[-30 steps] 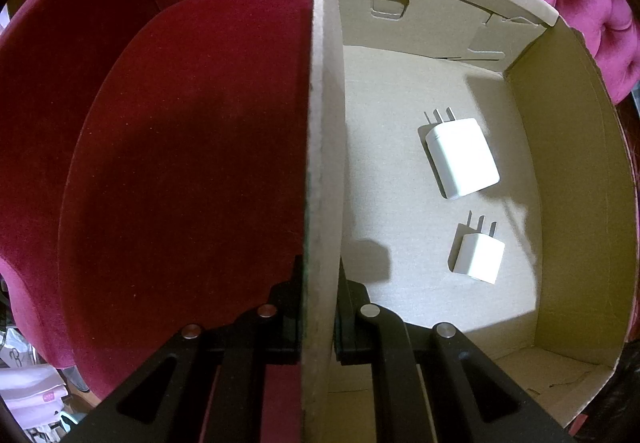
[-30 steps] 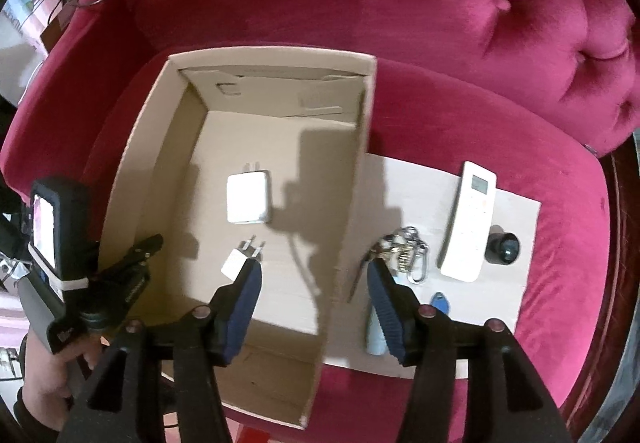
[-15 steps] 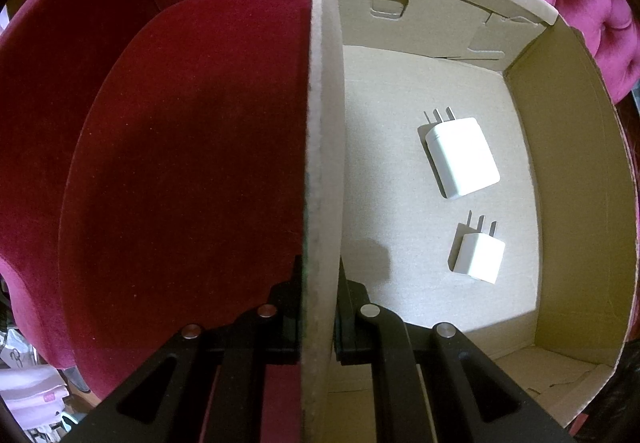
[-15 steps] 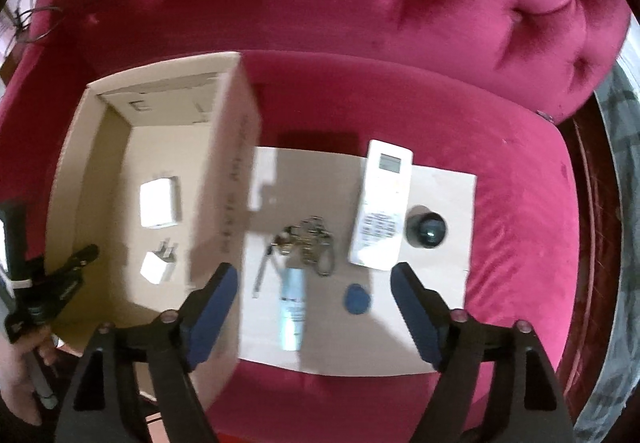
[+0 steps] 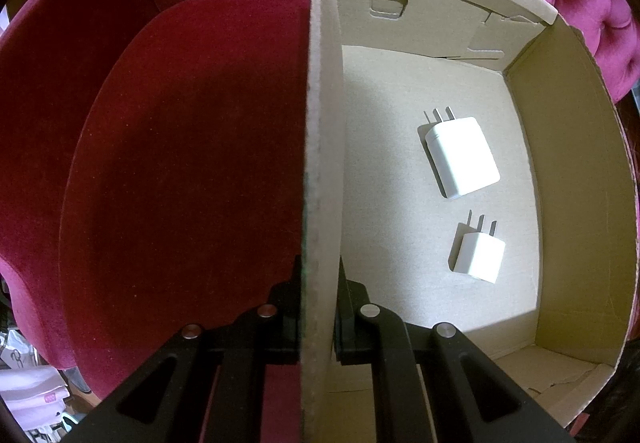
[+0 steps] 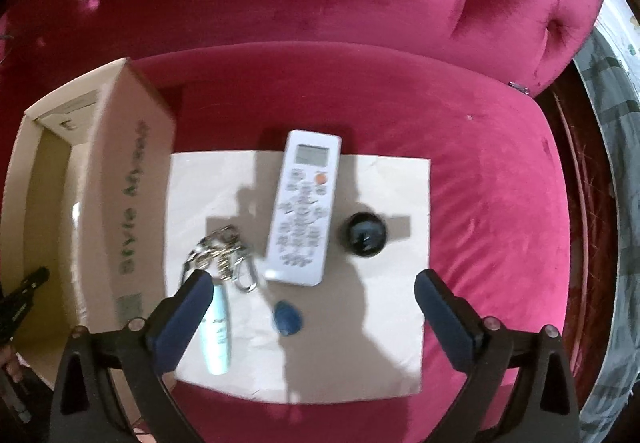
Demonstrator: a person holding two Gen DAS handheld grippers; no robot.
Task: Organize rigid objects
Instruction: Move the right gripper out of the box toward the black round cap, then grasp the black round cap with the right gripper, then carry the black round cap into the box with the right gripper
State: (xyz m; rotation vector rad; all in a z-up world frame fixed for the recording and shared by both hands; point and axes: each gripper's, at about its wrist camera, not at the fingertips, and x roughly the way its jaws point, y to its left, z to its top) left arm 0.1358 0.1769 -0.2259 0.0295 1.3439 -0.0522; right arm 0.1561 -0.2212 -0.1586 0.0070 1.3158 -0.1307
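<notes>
Under the right gripper (image 6: 312, 293), jaws opening with nothing gripped, a cardboard sheet (image 6: 396, 347) on the magenta tufted sofa (image 6: 488, 211) carries the remote (image 6: 304, 207), keys (image 6: 224, 251), tube (image 6: 218, 335), blue tag (image 6: 287, 318), black cap (image 6: 366, 234). Left gripper (image 5: 318, 293) clamps the box wall (image 5: 322, 123); two chargers (image 5: 462, 157) lie inside, ahead-right.

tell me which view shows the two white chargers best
The left wrist view: the large charger and small charger lie sharp and unobstructed on the box floor. The right wrist view shows only a blurred white sliver inside the box.

Probably a home: tufted velvet sofa (image 6: 360, 3)
</notes>
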